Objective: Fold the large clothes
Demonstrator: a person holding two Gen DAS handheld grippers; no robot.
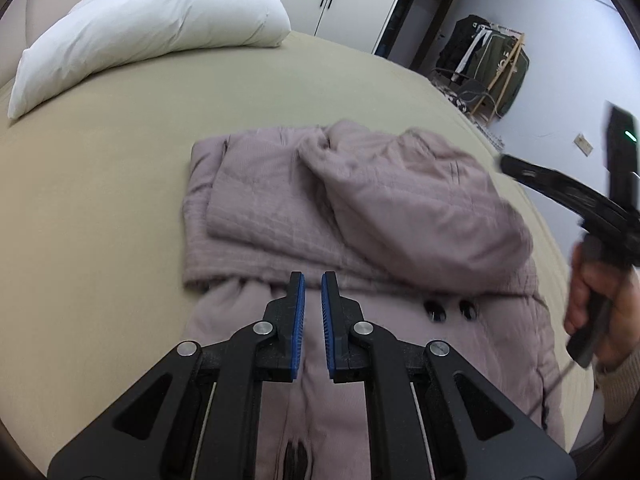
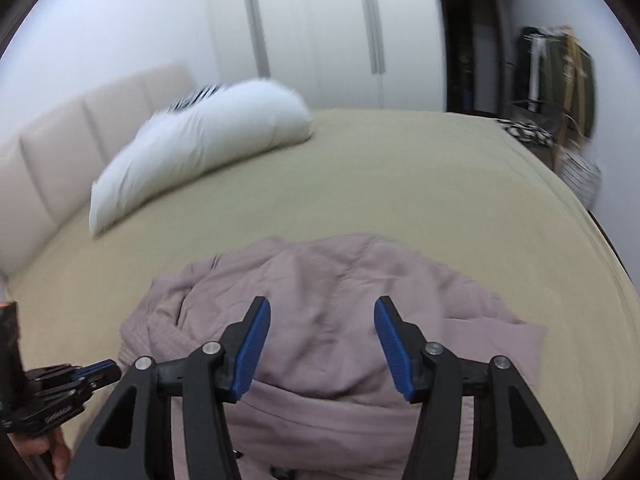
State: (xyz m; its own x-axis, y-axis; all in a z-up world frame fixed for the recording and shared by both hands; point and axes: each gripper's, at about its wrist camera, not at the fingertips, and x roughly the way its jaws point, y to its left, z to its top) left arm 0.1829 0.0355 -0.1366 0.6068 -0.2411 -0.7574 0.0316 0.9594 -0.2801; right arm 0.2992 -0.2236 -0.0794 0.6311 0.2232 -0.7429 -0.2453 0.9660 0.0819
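A mauve quilted coat (image 1: 340, 216) lies partly folded on the olive bed sheet (image 1: 100, 200), its sleeves laid over the body and two dark buttons (image 1: 450, 310) showing. My left gripper (image 1: 313, 280) hovers above the coat's lower part, jaws nearly together with a narrow gap and nothing between them. My right gripper (image 2: 322, 312) is open and empty above the same coat (image 2: 340, 288). The right gripper's body (image 1: 592, 208) shows at the right edge of the left wrist view. The left gripper (image 2: 60, 392) shows at the lower left of the right wrist view.
A white pillow (image 1: 152, 28) lies at the head of the bed by a beige padded headboard (image 2: 60, 148). White wardrobes (image 2: 320, 32) stand behind. A rack with dark clothes (image 1: 488, 60) stands beyond the bed's right edge.
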